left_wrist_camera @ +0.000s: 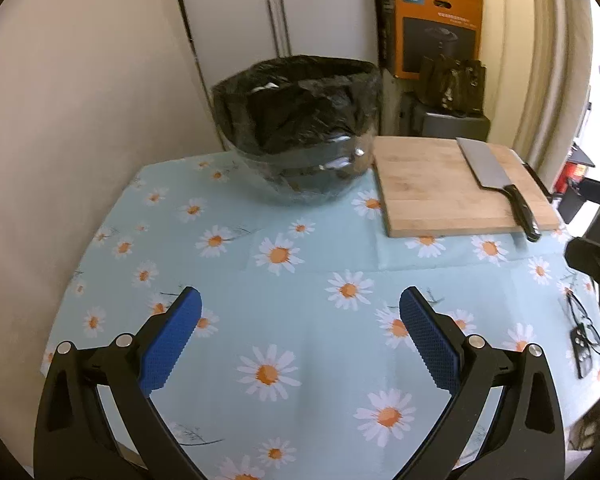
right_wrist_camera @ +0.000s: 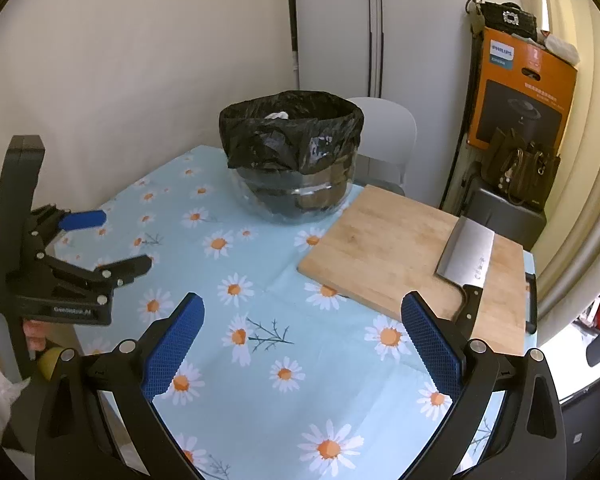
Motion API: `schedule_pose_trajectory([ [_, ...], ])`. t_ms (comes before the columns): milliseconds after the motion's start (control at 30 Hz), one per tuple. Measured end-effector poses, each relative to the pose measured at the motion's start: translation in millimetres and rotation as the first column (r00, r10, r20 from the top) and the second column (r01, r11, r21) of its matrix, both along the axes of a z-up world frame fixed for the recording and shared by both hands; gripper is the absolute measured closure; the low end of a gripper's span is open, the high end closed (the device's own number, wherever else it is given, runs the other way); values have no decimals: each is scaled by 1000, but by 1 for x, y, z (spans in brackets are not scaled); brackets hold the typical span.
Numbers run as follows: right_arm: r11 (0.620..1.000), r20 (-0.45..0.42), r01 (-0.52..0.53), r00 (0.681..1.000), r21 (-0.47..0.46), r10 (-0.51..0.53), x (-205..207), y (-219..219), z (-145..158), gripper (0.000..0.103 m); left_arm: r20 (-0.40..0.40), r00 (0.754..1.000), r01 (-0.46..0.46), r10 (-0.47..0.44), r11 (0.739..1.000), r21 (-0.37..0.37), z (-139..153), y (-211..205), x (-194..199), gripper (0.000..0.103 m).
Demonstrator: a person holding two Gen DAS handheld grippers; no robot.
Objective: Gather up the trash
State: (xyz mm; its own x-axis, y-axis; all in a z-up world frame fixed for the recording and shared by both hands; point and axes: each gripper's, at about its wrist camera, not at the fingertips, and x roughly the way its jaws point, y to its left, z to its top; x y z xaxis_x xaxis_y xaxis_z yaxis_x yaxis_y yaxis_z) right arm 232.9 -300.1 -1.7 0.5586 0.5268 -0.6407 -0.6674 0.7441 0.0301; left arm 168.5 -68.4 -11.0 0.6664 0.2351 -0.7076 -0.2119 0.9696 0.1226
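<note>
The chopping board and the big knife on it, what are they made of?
The chopping board looks like wood or bamboo: pale, matte, with plank stripes. The knife blade looks like steel, grey and shiny with reflections; its handle is glossy black, maybe plastic or dark wood.

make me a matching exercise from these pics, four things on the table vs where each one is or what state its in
Things:
1. cleaver
2. bin bag
3. glasses
4. left gripper

Place or state:
a. lines the clear bowl
b. open, holding nothing
c. lies on the cutting board
d. on the tablecloth near the table's right edge

Pairs: 1-c, 2-a, 3-d, 4-b
</note>
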Motion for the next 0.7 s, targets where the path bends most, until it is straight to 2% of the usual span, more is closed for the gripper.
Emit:
schedule_pose_trajectory([
  [233,1000,-1,-8,1000,3,8,-3,-1,-1,8,-11,1000,-13,12,999,-46,-2,7,-3,6],
  [700,1000,5,-3,1000,-4,3,-8,-3,-5,8,-19,1000,2,-2,1000,-22,-5,1,-12,6],
])
